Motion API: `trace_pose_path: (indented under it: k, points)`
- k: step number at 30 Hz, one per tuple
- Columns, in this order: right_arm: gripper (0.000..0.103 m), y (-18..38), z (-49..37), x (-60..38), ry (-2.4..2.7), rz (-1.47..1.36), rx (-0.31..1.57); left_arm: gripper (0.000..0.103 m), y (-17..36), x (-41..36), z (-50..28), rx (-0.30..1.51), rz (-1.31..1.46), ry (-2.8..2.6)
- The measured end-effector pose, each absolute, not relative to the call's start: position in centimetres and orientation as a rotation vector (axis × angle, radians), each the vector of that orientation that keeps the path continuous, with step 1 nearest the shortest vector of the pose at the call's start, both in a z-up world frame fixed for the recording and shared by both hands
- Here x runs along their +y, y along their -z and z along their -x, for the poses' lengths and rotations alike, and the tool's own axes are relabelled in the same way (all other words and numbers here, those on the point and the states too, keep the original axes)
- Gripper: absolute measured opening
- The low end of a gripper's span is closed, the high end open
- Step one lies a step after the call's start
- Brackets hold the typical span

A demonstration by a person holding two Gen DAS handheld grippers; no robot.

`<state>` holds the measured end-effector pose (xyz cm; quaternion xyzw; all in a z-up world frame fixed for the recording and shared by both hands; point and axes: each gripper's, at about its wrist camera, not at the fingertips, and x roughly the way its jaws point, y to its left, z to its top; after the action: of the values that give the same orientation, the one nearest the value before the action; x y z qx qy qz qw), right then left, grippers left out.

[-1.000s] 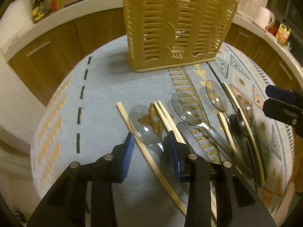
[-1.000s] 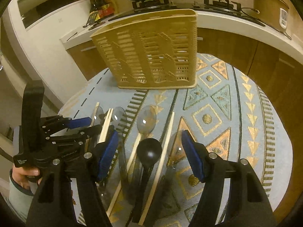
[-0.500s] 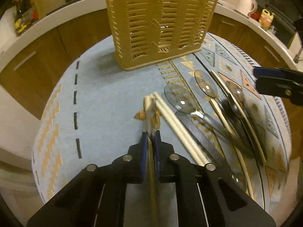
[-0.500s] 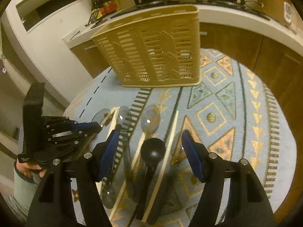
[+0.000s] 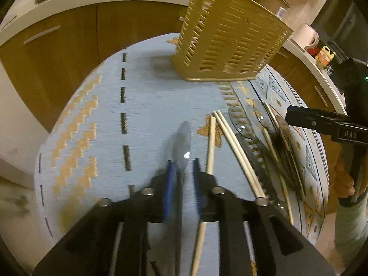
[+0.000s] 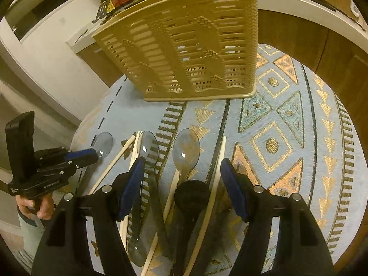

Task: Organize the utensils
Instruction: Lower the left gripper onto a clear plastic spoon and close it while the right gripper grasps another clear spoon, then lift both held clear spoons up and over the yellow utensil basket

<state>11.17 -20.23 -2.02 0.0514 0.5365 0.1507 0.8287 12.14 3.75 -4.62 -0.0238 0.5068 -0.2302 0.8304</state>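
Pale blue woven cloth with gold triangles covers the round table [image 6: 287, 119], and a tan slotted plastic utensil basket [image 6: 184, 53] stands upright near its far edge, in the upper middle of the right wrist view. Below it, a row of clear plastic spoons, wooden chopsticks [image 6: 216, 174] and a black spoon [image 6: 192, 195] lies on the cloth. The right gripper [image 6: 182, 186] hangs spread wide above that row, holding nothing. At the left edge, the left gripper [image 5: 182, 168] is clenched on a clear plastic spoon [image 5: 182, 142], turned on edge.
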Motion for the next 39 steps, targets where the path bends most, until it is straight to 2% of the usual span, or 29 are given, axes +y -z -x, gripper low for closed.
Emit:
trace_pose_path:
  k: [1, 5, 6, 18, 20, 22, 25, 33, 34, 36, 39]
  points:
    - [0.065, 2.0, -11.3, -20.3, -0.315, -0.106, 1.139, 0.028, 4.5, 3.9, -12.3, 1.071, 0.039, 0.479]
    - [0.065, 1.8, -11.5, -20.5, -0.305, -0.102, 1.141, 0.037, 3.7, 5.2, -12.9, 1.066, 0.047, 0.475]
    - [0.065, 1.7, -11.6, -20.5, -0.305, -0.100, 1.143, 0.044, 3.7, 5.2, -13.0, 1.068, 0.051, 0.480]
    - [0.065, 2.8, -15.1, -18.4, -0.285, -0.035, 1.257, 0.044, 4.2, 1.4, -16.1, 1.167, -0.051, 0.381]
    - [0.065, 3.6, -15.5, -17.8, -0.270, -0.002, 1.275, 0.038, 4.5, 0.7, -15.9, 1.170, -0.078, 0.374]
    - [0.056, 4.1, -15.9, -17.2, -0.266, 0.021, 1.281, 0.035, 4.6, 0.3, -15.8, 1.152, -0.122, 0.347]
    - [0.047, 4.7, -16.1, -16.6, -0.247, 0.067, 1.289, 0.031, 4.6, 0.3, -15.8, 1.145, -0.132, 0.332]
    - [0.047, 5.9, -15.3, -14.4, -0.211, 0.183, 1.290, 0.031, 4.5, -0.1, -15.5, 1.128, -0.163, 0.304]
    - [0.045, 5.9, -15.1, -14.1, -0.204, 0.201, 1.285, 0.031, 4.6, -0.2, -15.4, 1.122, -0.178, 0.296]
    - [0.031, 6.0, -14.8, -13.4, -0.201, 0.228, 1.268, 0.031, 4.6, -0.8, -15.0, 1.101, -0.206, 0.278]
    - [0.030, 6.0, -14.1, -12.8, -0.203, 0.236, 1.253, 0.031, 4.6, -0.9, -14.7, 1.079, -0.205, 0.275]
